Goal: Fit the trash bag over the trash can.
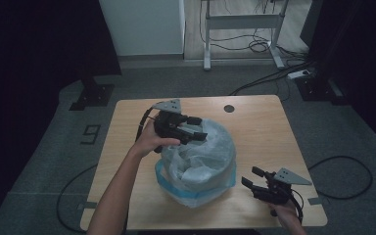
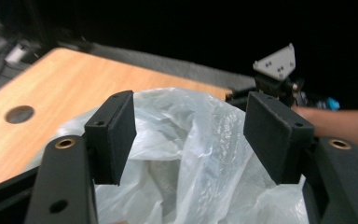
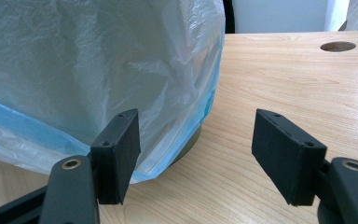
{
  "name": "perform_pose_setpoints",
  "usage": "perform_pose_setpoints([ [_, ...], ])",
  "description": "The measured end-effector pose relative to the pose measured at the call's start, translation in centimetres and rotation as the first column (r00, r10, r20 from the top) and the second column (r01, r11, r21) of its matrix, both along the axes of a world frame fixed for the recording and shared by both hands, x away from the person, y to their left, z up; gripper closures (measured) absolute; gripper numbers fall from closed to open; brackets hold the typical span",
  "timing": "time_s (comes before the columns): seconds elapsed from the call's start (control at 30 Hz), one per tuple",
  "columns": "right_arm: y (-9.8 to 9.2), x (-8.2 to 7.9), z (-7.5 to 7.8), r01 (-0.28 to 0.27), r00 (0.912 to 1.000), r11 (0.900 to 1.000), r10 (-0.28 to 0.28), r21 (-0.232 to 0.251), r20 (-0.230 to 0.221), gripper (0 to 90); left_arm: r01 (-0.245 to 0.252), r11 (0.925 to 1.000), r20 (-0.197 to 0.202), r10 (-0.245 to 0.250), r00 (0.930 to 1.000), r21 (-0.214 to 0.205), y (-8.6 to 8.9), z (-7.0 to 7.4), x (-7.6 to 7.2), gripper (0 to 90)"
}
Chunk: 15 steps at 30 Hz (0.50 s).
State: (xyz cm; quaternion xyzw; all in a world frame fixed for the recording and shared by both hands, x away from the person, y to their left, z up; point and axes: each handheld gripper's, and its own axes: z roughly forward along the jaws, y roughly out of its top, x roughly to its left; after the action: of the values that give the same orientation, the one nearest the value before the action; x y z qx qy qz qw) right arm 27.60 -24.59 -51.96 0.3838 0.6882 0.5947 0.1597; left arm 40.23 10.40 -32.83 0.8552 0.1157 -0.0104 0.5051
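A round grey bin point(image 3: 192, 141) lined with a translucent white bag point(image 1: 198, 164) with a blue band stands in the middle of the wooden table point(image 1: 259, 127). My left gripper point(image 1: 196, 130) hovers over the bin's far left rim, pointing right across the top. Its jaws are open, with the crumpled bag point(image 2: 186, 158) below and between them, untouched by the pads. My right gripper point(image 1: 252, 177) rests low near the table's front right corner, open, jaws toward the bin. The bag's side point(image 3: 74, 70) lies just beyond its left pad point(image 3: 119, 154); nothing sits between its jaws.
A round cable hole point(image 1: 229, 108) is in the table's far middle. Bare wood lies right of the bin. A white desk frame point(image 1: 242, 22) and cables point(image 1: 269, 78) stand on the floor beyond. The right gripper's grey plate point(image 2: 277, 63) shows past the bag.
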Motion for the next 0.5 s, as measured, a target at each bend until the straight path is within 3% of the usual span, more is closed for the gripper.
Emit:
perform_pose_setpoints([
  [0.1, 0.0, -0.1, 0.0, 0.000, 1.0000, 1.0000, 0.000, 0.002, 0.001, 31.8, 0.032, 0.9967, -0.006, -0.031, 0.9995, 0.075, -1.5, -0.3, 0.0, 37.3],
  [0.2, -0.1, -0.1, 0.1, 0.001, 1.0000, 1.0000, -0.001, 0.004, 0.001, 31.8, 0.050, 0.9857, -0.005, -0.050, 0.9988, 0.161, -2.6, -1.0, 0.0, 40.2],
  [0.37, -0.1, -0.1, 0.1, -0.002, 1.0000, 1.0000, 0.002, 0.005, 0.001, 31.8, 0.038, 0.9519, 0.012, -0.044, 0.9990, 0.304, -4.2, -1.8, 0.0, 45.0],
  [0.43, -0.1, -0.1, 0.1, -0.003, 1.0000, 1.0000, 0.003, 0.004, 0.001, 31.8, 0.037, 0.9410, 0.021, -0.047, 0.9987, 0.336, -4.7, -2.0, 0.0, 46.6],
  [0.5, -0.1, -0.1, 0.1, -0.004, 1.0000, 1.0000, 0.004, 0.002, 0.002, 31.8, 0.039, 0.9254, 0.031, -0.054, 0.9980, 0.377, -5.2, -2.2, -0.1, 48.0],
])
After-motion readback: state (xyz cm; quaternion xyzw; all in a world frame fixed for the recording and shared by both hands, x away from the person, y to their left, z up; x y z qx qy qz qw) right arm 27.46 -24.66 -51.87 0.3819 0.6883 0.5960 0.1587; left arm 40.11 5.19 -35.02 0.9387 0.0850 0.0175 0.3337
